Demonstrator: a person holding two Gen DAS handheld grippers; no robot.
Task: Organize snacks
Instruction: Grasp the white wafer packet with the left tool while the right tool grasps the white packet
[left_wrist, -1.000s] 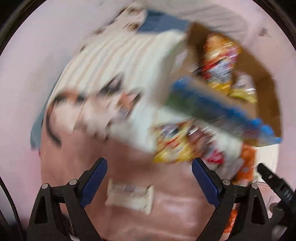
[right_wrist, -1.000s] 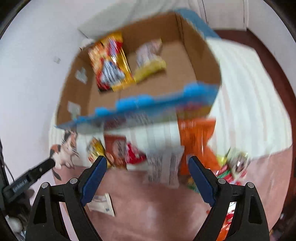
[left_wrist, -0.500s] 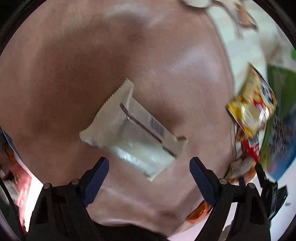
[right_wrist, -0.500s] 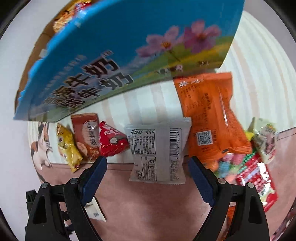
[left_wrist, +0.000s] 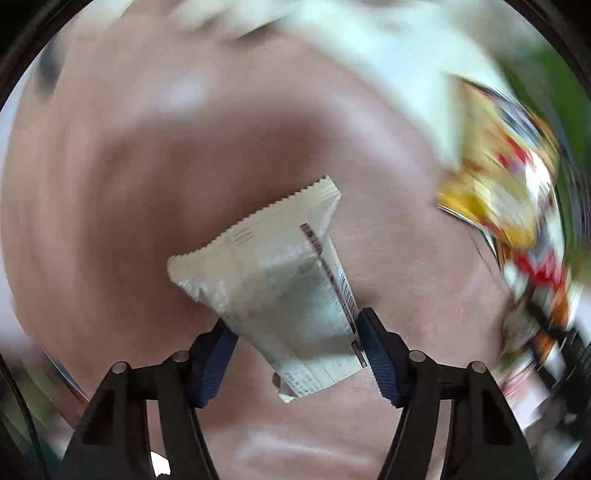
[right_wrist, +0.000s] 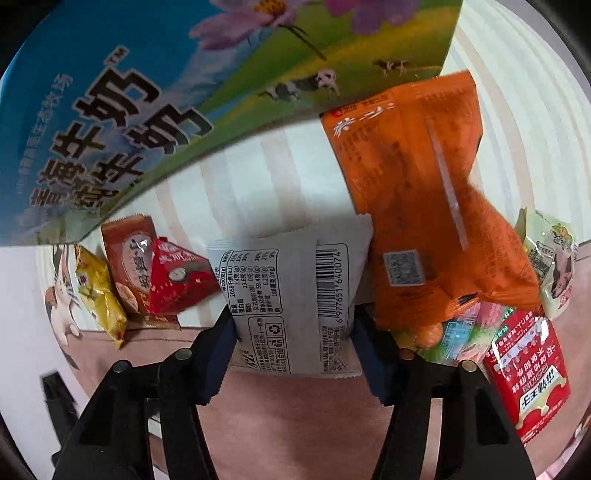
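While both grippers worked at once, the left gripper (left_wrist: 295, 350) had its fingers clamped on a cream wafer packet (left_wrist: 273, 280) above the pink blanket (left_wrist: 147, 147), and the right gripper (right_wrist: 293, 354) pinched a white barcode packet (right_wrist: 291, 295) at the blanket's striped edge, beside the orange bag (right_wrist: 424, 206), probably bound for the milk carton box (right_wrist: 184, 74).

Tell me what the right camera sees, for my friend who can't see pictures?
The right gripper has its two blue fingers on either side of a white packet lying on a pink surface. An orange bag lies to the packet's right, smaller snacks to its left, and a blue box above.
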